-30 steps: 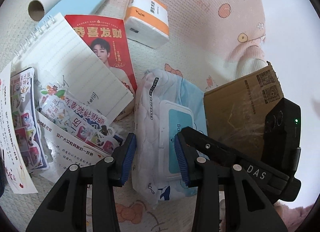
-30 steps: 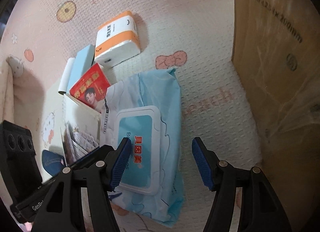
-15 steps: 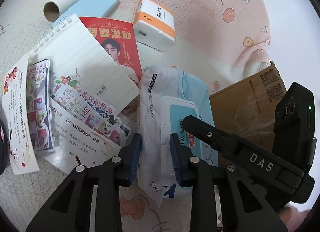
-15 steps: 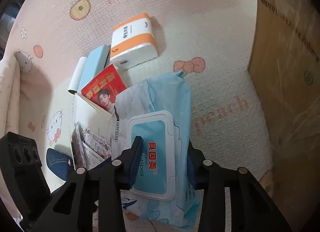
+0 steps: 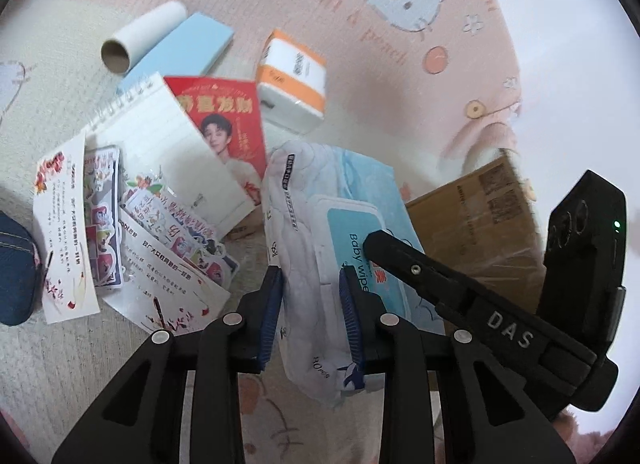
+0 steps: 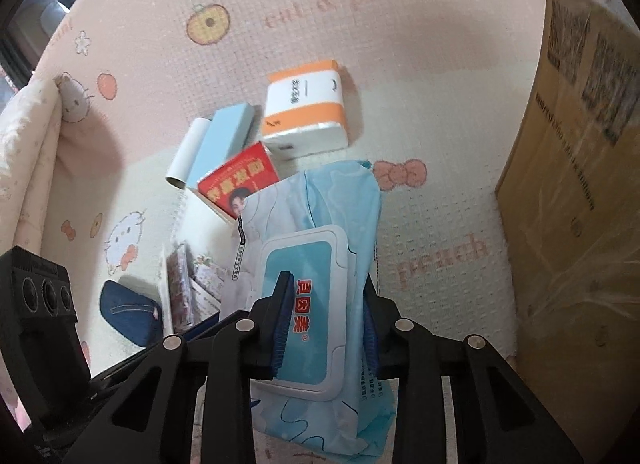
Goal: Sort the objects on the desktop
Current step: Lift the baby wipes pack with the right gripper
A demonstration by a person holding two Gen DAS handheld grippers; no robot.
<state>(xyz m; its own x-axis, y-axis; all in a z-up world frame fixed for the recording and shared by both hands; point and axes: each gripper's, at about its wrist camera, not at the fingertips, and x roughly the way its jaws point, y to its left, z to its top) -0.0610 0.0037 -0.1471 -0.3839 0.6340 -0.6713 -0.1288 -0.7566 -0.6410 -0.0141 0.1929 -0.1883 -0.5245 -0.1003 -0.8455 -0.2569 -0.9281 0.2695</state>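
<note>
Left wrist view: the baby wipes pack (image 5: 320, 248), at lower centre, is being pinched by the left tool (image 5: 312, 312). Right wrist view: the pack (image 6: 316, 264) is being squeezed between the closing pads of the right tool (image 6: 326, 328).

A pink and cream padded play mat (image 6: 420, 75) with a waffle texture covers the surface ahead of the jaws, printed with cartoon cats, peaches, bows and the words "cat & peach". Beyond its far edge the ground is pale and plain (image 5: 568, 75), softly and evenly lit.
</note>
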